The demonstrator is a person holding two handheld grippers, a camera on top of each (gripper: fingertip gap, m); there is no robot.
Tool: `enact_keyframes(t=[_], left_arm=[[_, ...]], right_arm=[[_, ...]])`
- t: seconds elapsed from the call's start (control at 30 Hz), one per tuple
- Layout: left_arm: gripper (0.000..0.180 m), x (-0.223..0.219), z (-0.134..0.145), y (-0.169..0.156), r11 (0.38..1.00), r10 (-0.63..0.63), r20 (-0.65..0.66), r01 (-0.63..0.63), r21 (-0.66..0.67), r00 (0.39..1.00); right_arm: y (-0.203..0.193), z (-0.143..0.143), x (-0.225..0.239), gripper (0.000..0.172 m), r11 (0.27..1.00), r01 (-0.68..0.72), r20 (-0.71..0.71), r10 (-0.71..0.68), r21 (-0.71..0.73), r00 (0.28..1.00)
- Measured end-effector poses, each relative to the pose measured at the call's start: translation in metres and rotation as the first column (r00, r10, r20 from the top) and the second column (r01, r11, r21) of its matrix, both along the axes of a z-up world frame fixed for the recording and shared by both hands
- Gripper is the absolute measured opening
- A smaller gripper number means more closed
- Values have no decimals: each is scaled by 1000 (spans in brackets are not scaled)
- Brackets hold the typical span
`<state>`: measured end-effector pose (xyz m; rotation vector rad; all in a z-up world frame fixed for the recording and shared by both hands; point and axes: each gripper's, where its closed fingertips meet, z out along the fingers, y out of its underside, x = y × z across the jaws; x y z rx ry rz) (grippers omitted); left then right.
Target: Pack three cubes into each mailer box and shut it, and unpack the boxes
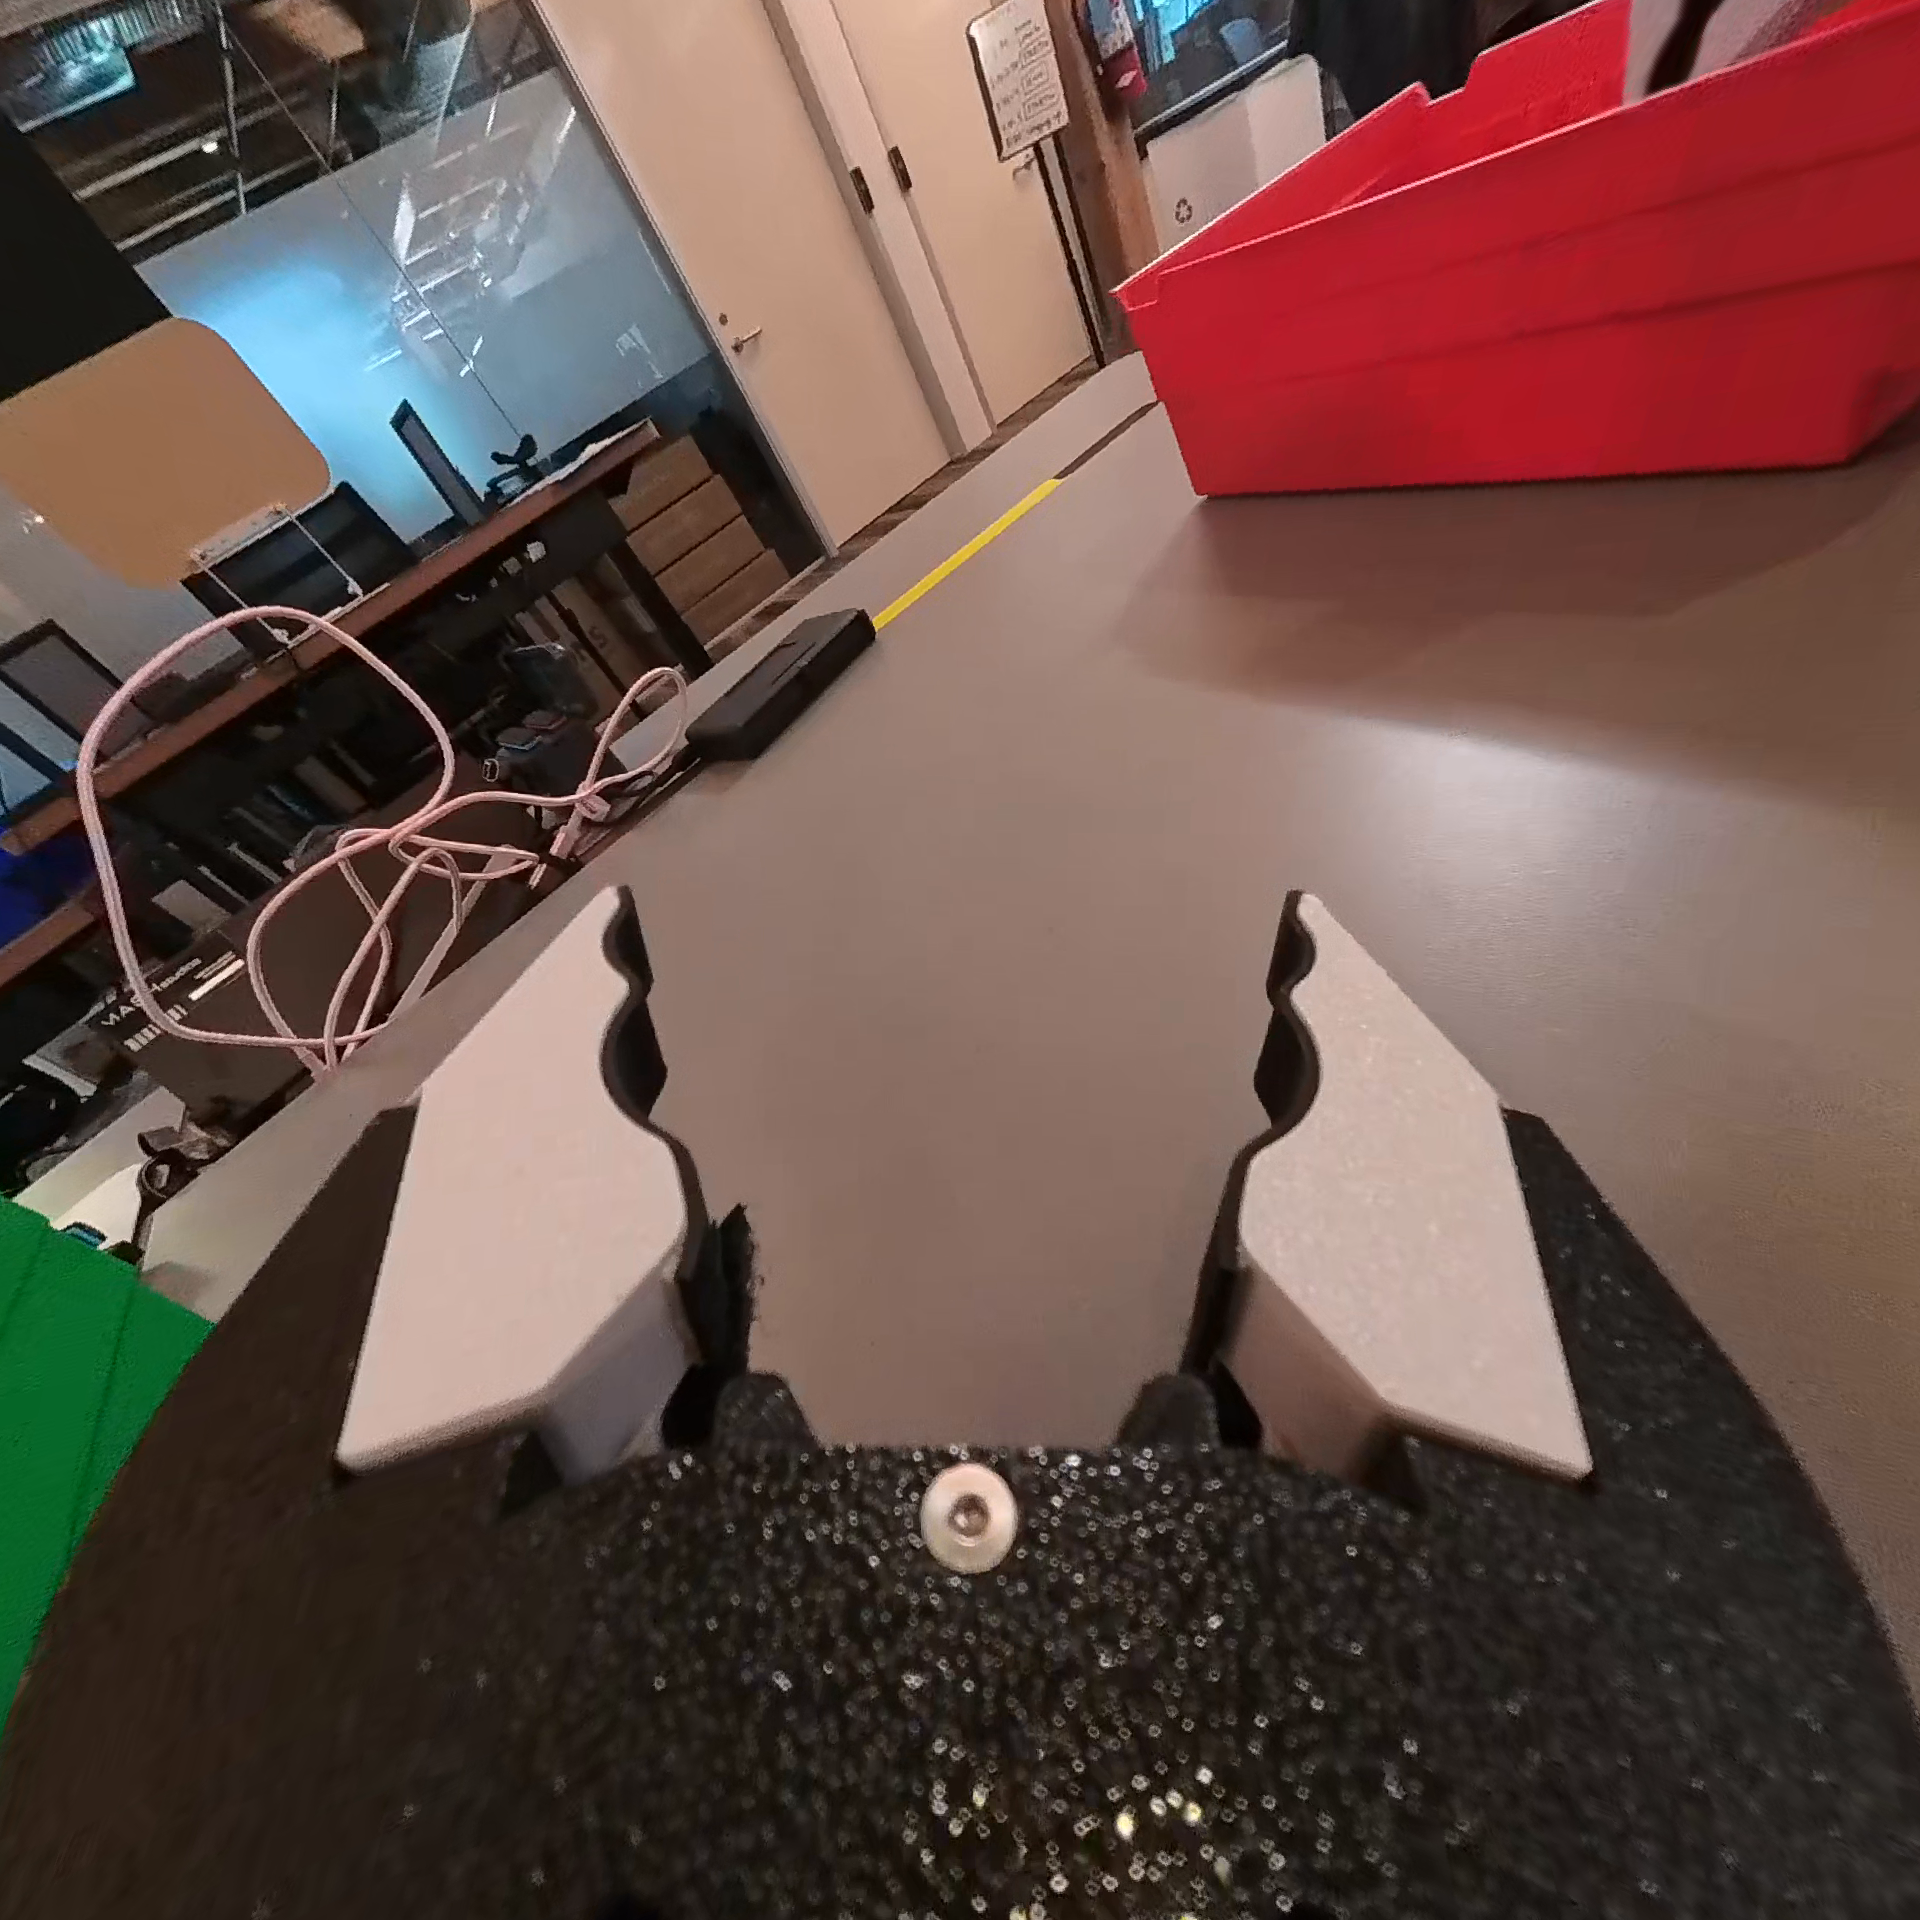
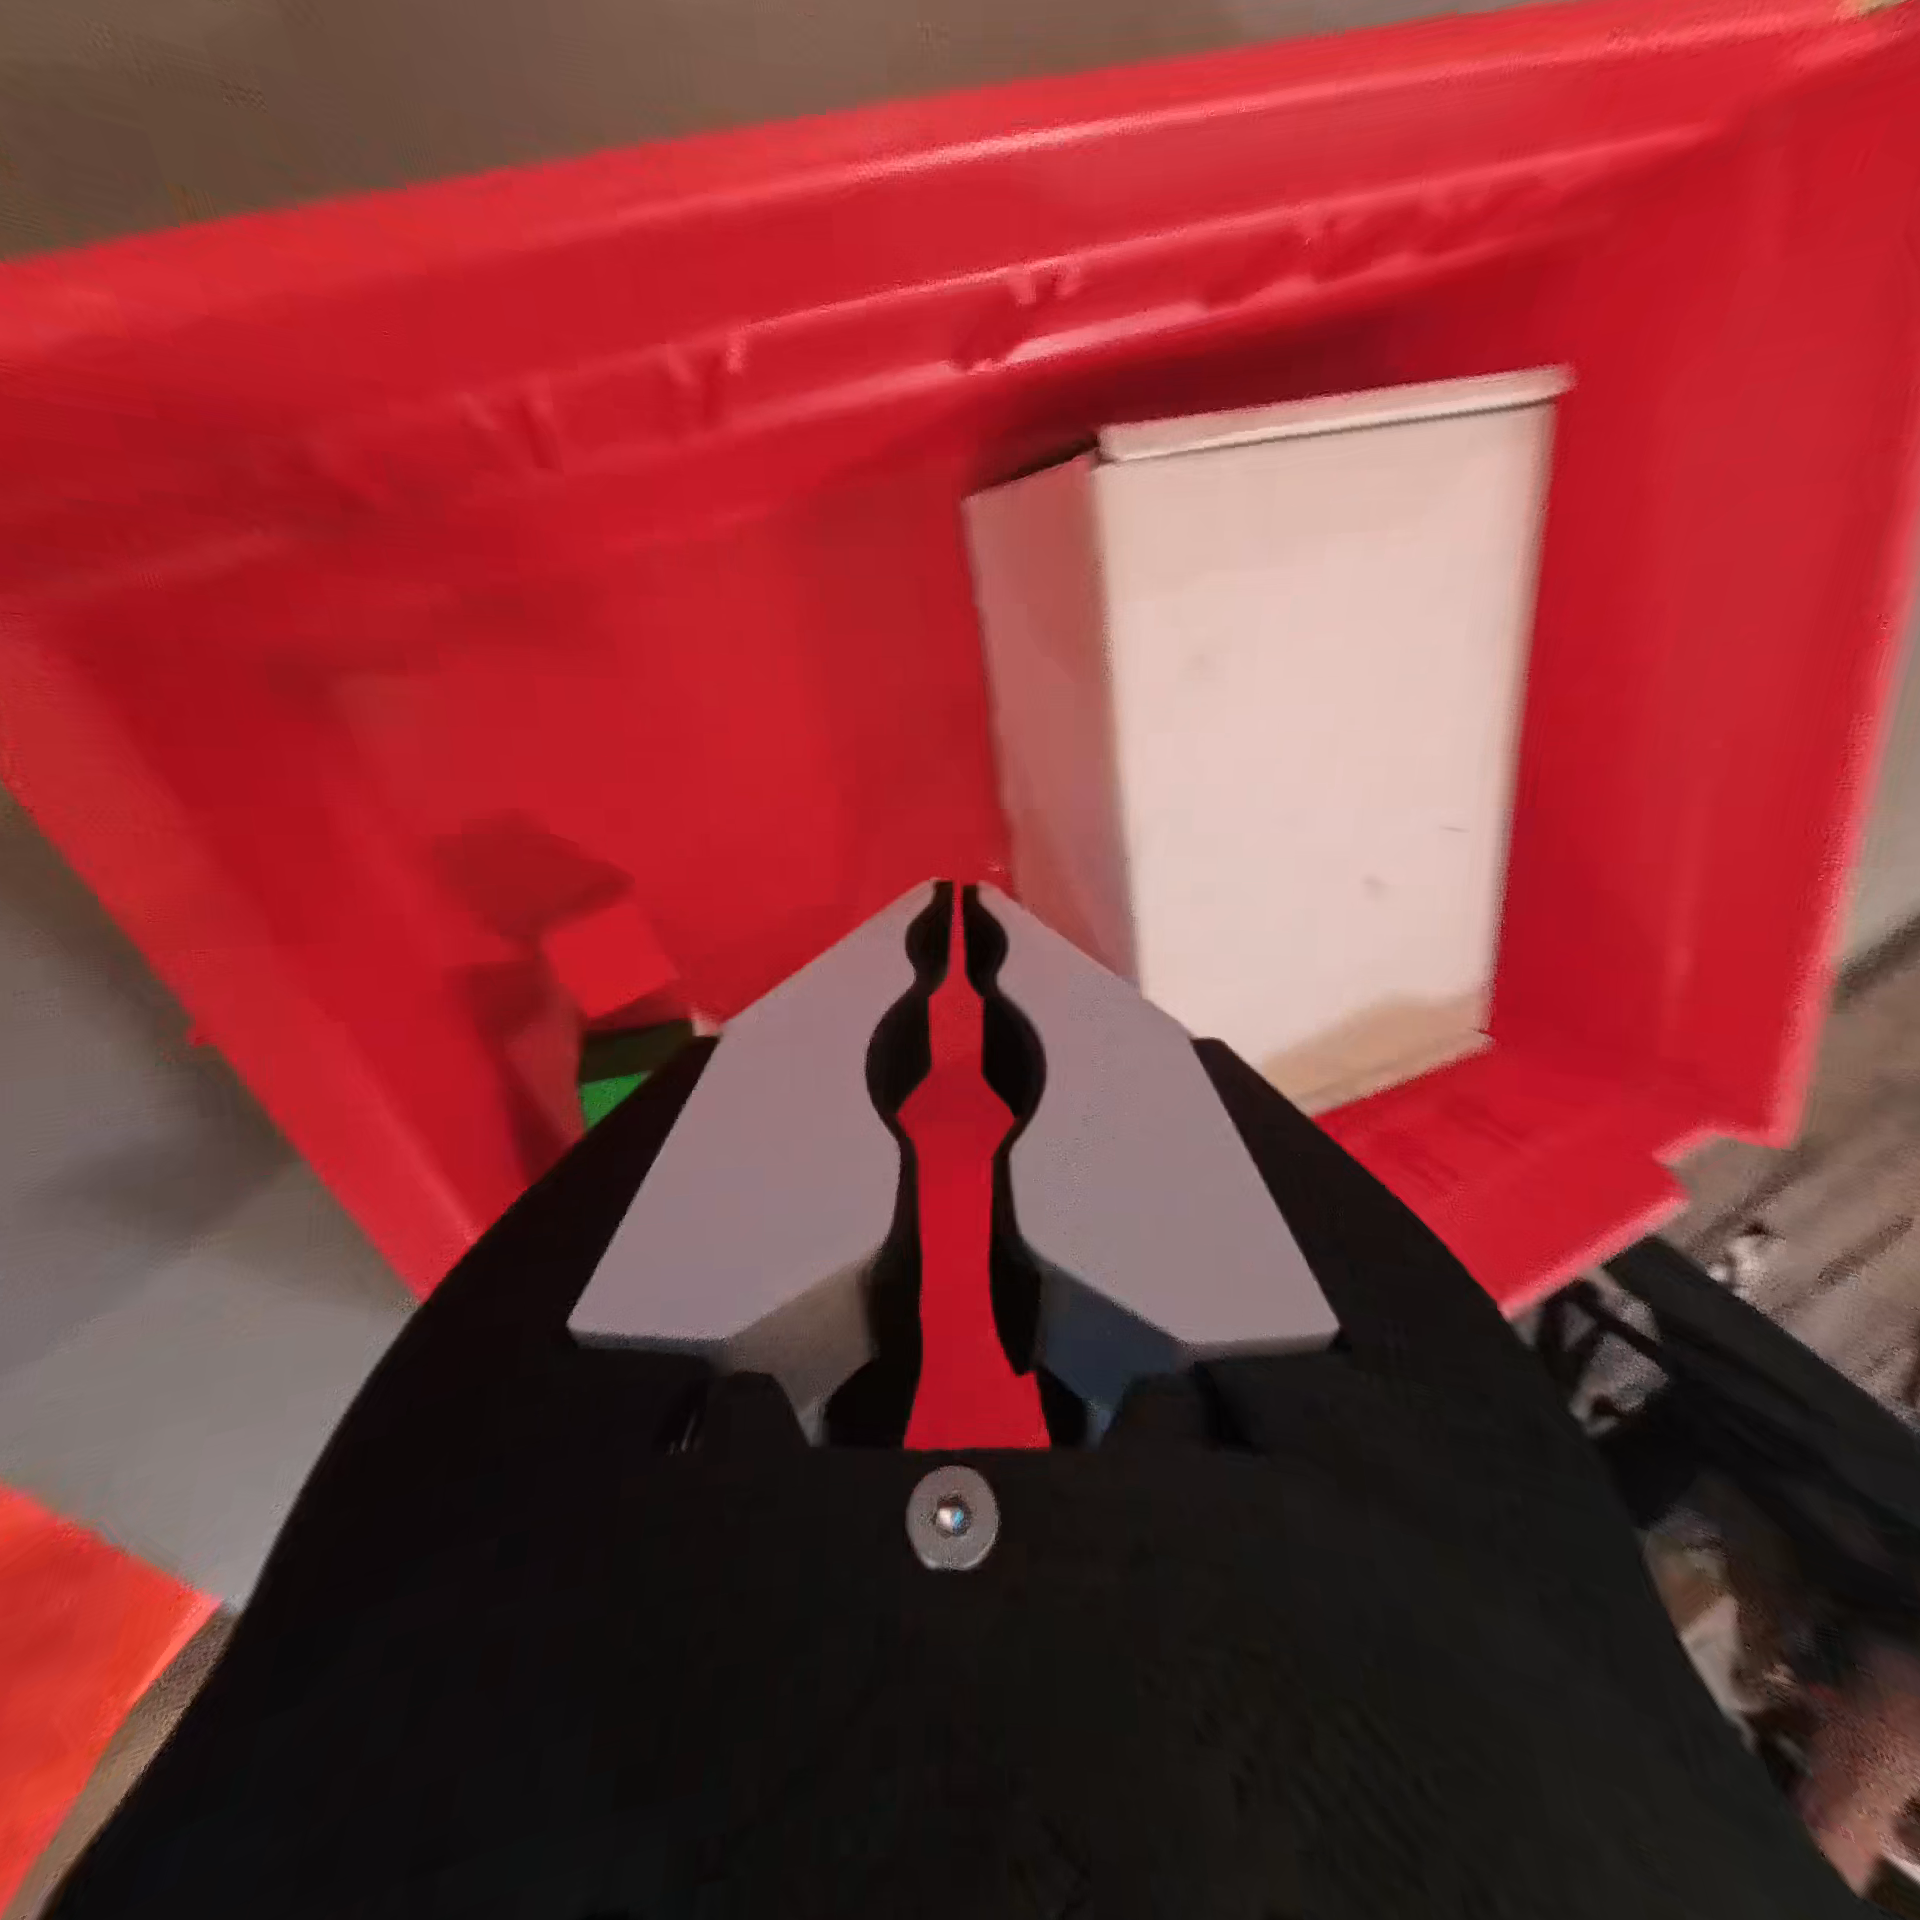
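In the right wrist view a shut white mailer box lies in the right half of a red bin. A red cube sits in the bin's left part, with something green just below it, partly hidden by my finger. My right gripper hovers over the bin, just left of the box; its fingertips are nearly together with nothing between them. My left gripper is wide open and empty, low over the bare grey table, with the red bin ahead to its right.
A flat black device and a tangled pink cable lie at the table's far left edge. A green surface shows at the lower left. Another red object sits at the right view's bottom left corner. To reach the red cube in a straight line is about 6 centimeters for my right fingers, about 30 centimeters for my left.
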<state>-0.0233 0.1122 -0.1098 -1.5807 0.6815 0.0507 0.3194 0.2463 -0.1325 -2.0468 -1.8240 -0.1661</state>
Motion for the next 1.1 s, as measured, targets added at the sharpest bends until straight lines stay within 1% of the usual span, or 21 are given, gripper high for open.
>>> enact_keyframes(t=[0.07, 0.13, 0.23, 0.43, 0.53, 0.6, 0.63, 0.7, 0.73, 0.8, 0.87, 0.93, 1.0, 1.03, 1.1], left_arm=[[117, 0, 0, 0, 1000, 0, -2, 0, 2, 1000], [117, 0, 0, 0, 1000, -1, 0, 1, 1, 1000], [117, 0, -1, -1, 1000, -6, 2, 6, -4, 1000], [119, 2, 1, -3, 1000, -29, 22, 29, -7, 999], [119, 1, 0, -3, 1000, -27, 23, 27, -12, 999], [117, 3, 3, -6, 999, -48, 50, 48, -9, 998], [116, 4, 7, -7, 998, -56, 74, 56, 2, 996], [111, 2, 16, -8, 998, -59, 126, 56, 23, 990], [110, -1, 20, -8, 998, -53, 149, 49, 30, 987], [109, -7, 24, -6, 999, -31, 186, 25, 36, 982], [108, -15, 27, -5, 999, 1, 208, -10, 43, 978], [106, -21, 28, -3, 998, 30, 222, -42, 48, 975], [105, -26, 29, -2, 997, 50, 231, -63, 49, 972], [105, -28, 30, -2, 996, 61, 233, -75, 50, 970], [103, -32, 31, -1, 993, 85, 236, -101, 56, 968]], right_arm=[[-1, -18, 7, 2, 999, 20, 88, -16, -45, 996], [8, -30, 15, 0, 1000, 27, 166, -24, -15, 986], [20, -37, 12, 0, 999, 42, 158, -46, 31, 986], [47, -34, 13, 0, 976, 57, 176, -95, 212, 980], [48, -34, 9, 0, 966, 53, 157, -96, 255, 983], [38, -25, 3, 0, 963, 75, 107, -105, 257, 989], [33, -13, -1, 0, 955, 102, 56, -122, 277, 991], [20, 25, -22, 0, 927, 152, -125, -115, 344, 985], [12, 48, -38, 0, 906, 175, -235, -88, 384, 968], [-11, 95, -76, 1, 873, 198, -438, 20, 447, 899], [-40, 130, -127, 10, 843, 166, -575, 193, 512, 795], [-78, 142, -189, 15, 812, 41, -601, 395, 582, 695], [-102, 141, -244, 25, 773, -3, -620, 512, 635, 594], [-108, 141, -266, 29, 759, 11, -644, 544, 651, 539], [-102, 140, -295, 28, 748, 126, -719, 557, 652, 416]])
